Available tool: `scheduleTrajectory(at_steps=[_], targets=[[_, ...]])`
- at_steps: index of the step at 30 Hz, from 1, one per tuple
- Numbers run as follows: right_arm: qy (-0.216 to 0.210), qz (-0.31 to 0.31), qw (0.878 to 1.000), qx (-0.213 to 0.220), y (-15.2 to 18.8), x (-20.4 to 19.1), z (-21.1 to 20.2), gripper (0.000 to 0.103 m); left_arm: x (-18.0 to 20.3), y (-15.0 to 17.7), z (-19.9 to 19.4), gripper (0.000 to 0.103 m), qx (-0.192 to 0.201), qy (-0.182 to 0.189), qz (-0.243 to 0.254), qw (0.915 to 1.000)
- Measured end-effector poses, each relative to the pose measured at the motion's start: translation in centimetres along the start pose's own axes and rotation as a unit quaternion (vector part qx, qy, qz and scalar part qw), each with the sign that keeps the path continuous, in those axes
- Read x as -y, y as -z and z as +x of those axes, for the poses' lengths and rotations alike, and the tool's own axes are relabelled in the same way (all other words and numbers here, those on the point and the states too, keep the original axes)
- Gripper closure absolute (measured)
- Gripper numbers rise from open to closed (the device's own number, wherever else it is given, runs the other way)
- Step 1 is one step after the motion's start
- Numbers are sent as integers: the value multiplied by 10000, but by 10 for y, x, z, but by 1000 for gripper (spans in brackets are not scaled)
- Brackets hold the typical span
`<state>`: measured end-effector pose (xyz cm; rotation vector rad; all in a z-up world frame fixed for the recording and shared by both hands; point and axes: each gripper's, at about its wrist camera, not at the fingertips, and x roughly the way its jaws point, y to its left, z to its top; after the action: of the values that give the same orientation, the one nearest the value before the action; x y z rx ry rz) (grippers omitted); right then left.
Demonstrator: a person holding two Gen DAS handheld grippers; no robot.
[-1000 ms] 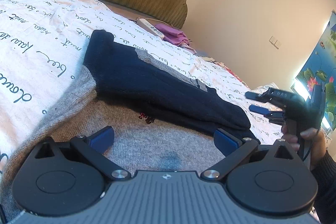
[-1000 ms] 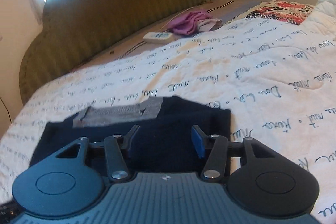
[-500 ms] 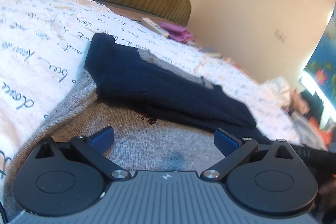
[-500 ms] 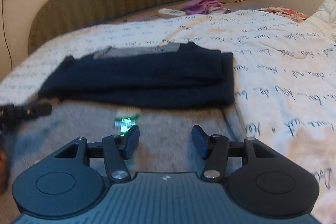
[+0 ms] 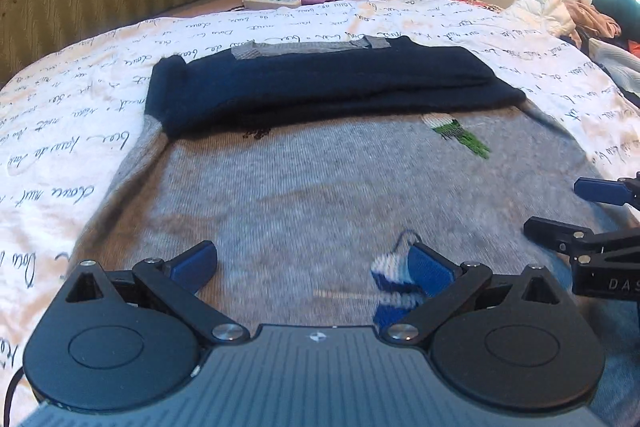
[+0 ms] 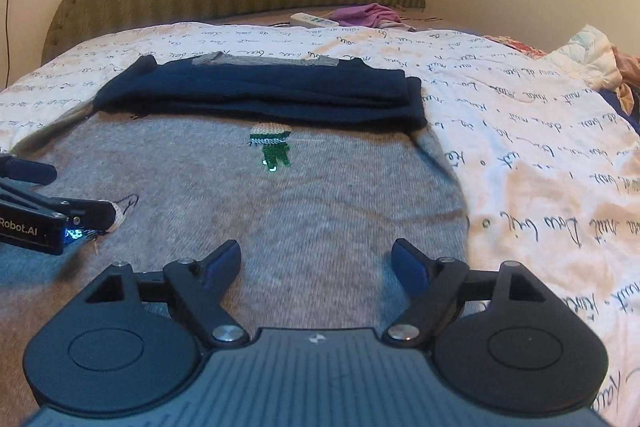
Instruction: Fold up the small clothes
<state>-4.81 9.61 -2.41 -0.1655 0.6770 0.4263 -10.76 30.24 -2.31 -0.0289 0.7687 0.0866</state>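
Two grippers hover low over the near half of a grey knitted jumper [image 5: 304,187] spread flat on the bed's white script-printed quilt [image 6: 540,155], its long axis running near to far away from them. Across the jumper's far end lies a folded navy-blue band of sleeves [image 6: 260,91], stretched left to right, well beyond either set of fingers. The left gripper [image 5: 312,263] sits over the left-centre of the near hem and the right gripper [image 6: 316,259] over the right-centre, about equally close to it. Both stand with fingers spread wide, holding nothing; grey knit lies directly beneath and between them. A small blue-and-white knitted motif [image 5: 390,269] sits just beside the left gripper's right finger.
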Motion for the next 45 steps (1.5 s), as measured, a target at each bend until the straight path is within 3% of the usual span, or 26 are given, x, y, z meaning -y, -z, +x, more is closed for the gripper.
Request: scheduleTrajectory(at_steps=[15, 26, 31, 36, 41, 45], targets=[[130, -13, 9999, -83, 32, -11, -38, 17, 0, 30, -35, 0, -2, -93, -5, 10000], [320, 188, 9993, -48, 52, -16, -62, 17, 0, 45, -40, 0, 249, -124, 33, 9996], [325, 295, 9990, -62, 62, -19, -76, 17, 1, 54, -56, 0, 182, -320, -37, 9993], [305, 400, 9987, 3, 70, -19, -81, 17, 2, 76, -76, 0, 258, -121, 27, 9996], [354, 554, 9978, -74, 63, -20, -79, 16, -2, 76, -73, 0, 271, -45, -123, 9995], [388, 340, 9986, -129, 65, -26, -80, 16, -1, 77, -75, 0, 293, -74, -76, 9995]])
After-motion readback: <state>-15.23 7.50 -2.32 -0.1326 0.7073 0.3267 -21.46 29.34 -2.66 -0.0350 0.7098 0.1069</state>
